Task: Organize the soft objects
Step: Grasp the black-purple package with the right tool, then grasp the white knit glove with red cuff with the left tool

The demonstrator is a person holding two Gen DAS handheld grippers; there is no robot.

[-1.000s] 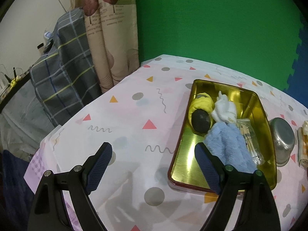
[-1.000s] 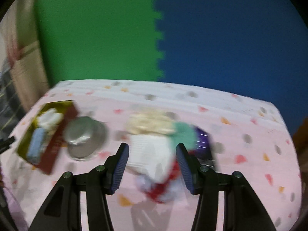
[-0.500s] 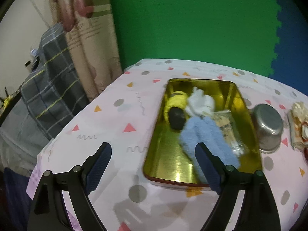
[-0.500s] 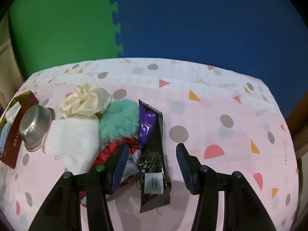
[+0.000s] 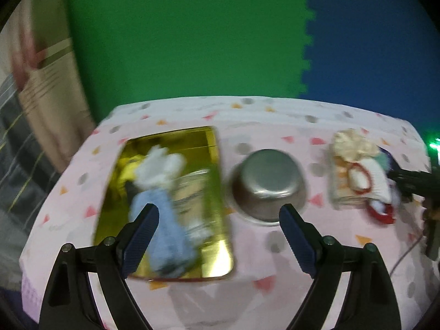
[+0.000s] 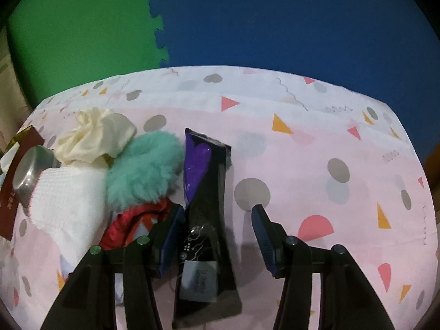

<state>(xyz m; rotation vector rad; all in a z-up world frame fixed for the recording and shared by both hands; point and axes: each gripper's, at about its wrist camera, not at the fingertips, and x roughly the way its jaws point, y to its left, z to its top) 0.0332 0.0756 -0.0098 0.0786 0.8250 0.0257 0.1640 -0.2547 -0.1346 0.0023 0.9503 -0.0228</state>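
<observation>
**Both grippers open above the table, soft things split between tray and pile**

From the left wrist we see our left gripper [image 5: 217,220] held released, its blue pads wide apart with nothing between them, above the patterned tablecloth [image 5: 275,115]. This view is blurred. Below the left finger lies the gold tray [image 5: 214,148], holding a blue cloth [image 5: 165,231], a white soft toy [image 5: 162,167] and something yellow [image 5: 129,165] at its far left; other contents are too smeared to name. Just right of the tray stands a steel bowl [image 5: 268,181], upside down. Further right lies a pile: a cream scrunchie [image 5: 353,144], a white cloth [image 5: 376,178] and a red band [image 5: 381,211].

From the right wrist we see our right gripper [image 6: 217,228] also released, its pads spread either side of a black and purple packet [image 6: 206,192] that lies flat on the tablecloth [image 6: 302,137]; the left pad sits close against the packet's edge, the right pad stands apart from it. Left of the packet are a teal fluffy scrunchie [image 6: 145,167], the cream scrunchie [image 6: 96,134], the white cloth [image 6: 68,195] and a red scrunchie [image 6: 132,222], all touching in one heap. The steel bowl [image 6: 27,170] and the tray's corner [image 6: 11,192] show at the far left.
</observation>
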